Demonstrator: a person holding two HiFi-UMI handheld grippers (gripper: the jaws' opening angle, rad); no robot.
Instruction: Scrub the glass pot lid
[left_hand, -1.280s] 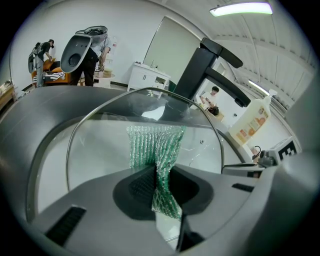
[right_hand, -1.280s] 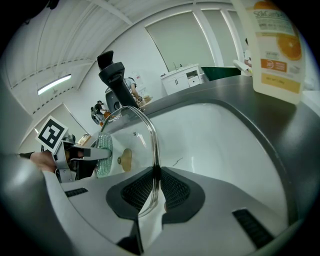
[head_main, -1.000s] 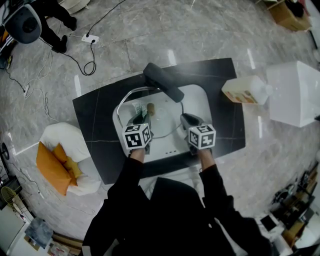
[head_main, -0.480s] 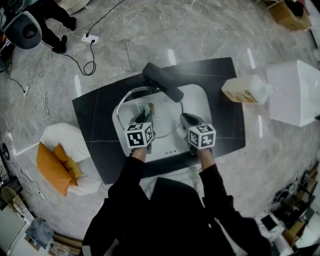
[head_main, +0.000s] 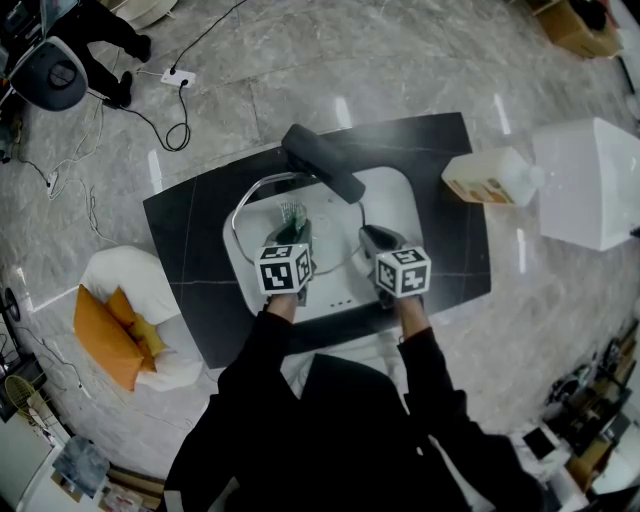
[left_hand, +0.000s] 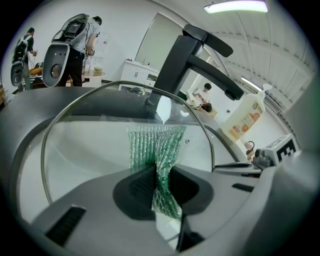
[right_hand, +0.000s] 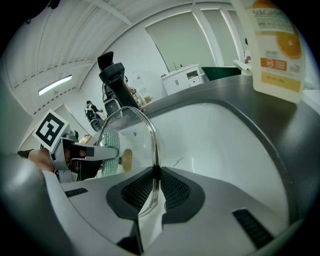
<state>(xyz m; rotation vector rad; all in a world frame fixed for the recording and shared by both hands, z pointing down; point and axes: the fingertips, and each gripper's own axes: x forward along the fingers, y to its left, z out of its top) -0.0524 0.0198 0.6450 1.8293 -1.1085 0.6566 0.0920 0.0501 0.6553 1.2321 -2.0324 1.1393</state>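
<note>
The glass pot lid (head_main: 248, 203) stands on edge in the white sink (head_main: 400, 205), its metal rim (left_hand: 85, 97) arching in front of the left gripper view. My left gripper (head_main: 296, 238) is shut on a green mesh scrubber (left_hand: 156, 150) that lies against the glass. My right gripper (head_main: 372, 241) is shut on the lid's rim (right_hand: 152, 145), holding the lid upright. In the right gripper view the lid's wooden knob (right_hand: 126, 159) shows beside the scrubber (right_hand: 110, 145) and the left gripper (right_hand: 67, 152).
A black faucet (head_main: 325, 162) reaches over the sink from the back. A soap bottle (head_main: 492, 178) lies on the dark counter (head_main: 185, 240) at the right, with a white box (head_main: 590, 180) beyond it. Orange and white cushions (head_main: 115, 320) sit on the floor at left.
My left gripper has slid a little to the right and farther across the glass with the scrubber, and now covers the wooden knob in the head view. The right gripper has kept still.
</note>
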